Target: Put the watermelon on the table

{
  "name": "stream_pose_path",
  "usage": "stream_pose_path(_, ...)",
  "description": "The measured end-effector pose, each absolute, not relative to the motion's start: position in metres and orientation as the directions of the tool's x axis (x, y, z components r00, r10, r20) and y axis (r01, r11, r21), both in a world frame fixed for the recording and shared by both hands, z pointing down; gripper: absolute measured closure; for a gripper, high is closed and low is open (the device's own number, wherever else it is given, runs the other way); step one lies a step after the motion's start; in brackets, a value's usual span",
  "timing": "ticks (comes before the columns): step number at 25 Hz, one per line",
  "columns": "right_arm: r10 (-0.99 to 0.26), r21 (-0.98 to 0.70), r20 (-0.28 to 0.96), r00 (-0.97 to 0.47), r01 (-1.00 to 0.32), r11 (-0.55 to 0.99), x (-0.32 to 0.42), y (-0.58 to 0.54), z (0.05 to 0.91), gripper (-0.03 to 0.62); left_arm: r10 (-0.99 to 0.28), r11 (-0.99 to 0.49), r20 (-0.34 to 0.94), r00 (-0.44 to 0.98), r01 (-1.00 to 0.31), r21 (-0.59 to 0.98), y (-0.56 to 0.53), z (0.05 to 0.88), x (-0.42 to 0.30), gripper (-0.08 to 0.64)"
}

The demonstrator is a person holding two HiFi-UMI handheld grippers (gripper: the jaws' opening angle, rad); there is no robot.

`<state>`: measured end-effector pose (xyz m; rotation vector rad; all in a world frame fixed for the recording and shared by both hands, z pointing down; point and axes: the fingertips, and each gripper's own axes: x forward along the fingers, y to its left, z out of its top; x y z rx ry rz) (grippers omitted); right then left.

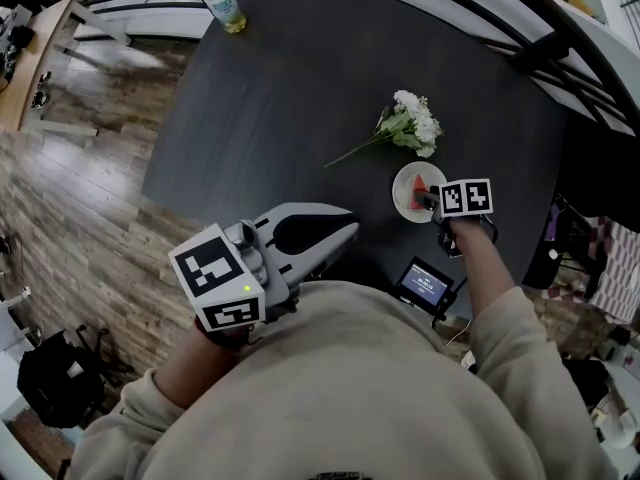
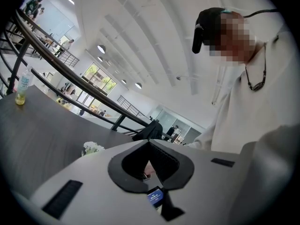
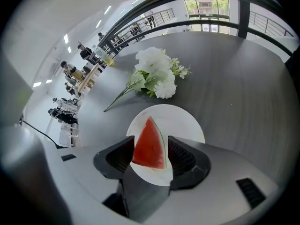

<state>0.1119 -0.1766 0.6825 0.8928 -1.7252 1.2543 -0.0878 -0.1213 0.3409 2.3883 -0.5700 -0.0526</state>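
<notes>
Red watermelon [image 3: 149, 150] gripped in right tool [image 3: 151, 139]; left tool [image 2: 150, 143] closed, empty; plate [image 3: 185, 123] part-hidden

lighting bright and even, indoor. round ceiling lamps [image 2: 101, 48] and far windows [image 2: 98, 76] slightly blown out. dark table [image 1: 300, 88] carries a soft sheen; shadows faint. both gripper views fisheye: black vignetted corners, railings [image 2: 70, 71] bowed. head view sharp at centre, smeared toward its edges.
</notes>
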Motion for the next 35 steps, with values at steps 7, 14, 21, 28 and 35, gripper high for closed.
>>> stream_pose_path(7, -0.097, -0.378, 0.905, -0.414, -0.888, 0.261, 0.112, -0.178, 0.684, 0.362, -0.405, -0.683, 0.109, 0.908, -0.379, 0.624, -0.121, 0.341, -0.088, 0.554)
stream_pose_path(14, -0.171, -0.374, 0.893, -0.416, -0.898, 0.232, 0.118, -0.184, 0.678, 0.377, -0.396, -0.690, 0.118, 0.910, -0.381, 0.615, -0.120, 0.339, -0.088, 0.554)
stream_pose_path(21, -0.219, -0.422, 0.860, -0.460, -0.884, 0.199, 0.115, -0.185, 0.667, 0.425, -0.380, -0.708, 0.125, 0.917, -0.375, 0.599, -0.123, 0.335, -0.090, 0.554)
stream_pose_path(28, -0.361, -0.462, 0.790, -0.495, -0.868, 0.179, 0.113, -0.196, 0.624, 0.542, -0.345, -0.746, 0.112, 0.932, -0.345, 0.569, -0.133, 0.325, -0.085, 0.554)
stream_pose_path(35, -0.613, -0.520, 0.559, -0.559, -0.811, 0.266, 0.114, -0.205, 0.495, 0.575, -0.287, -0.797, 0.075, 0.955, -0.281, 0.535, -0.147, 0.308, -0.069, 0.554)
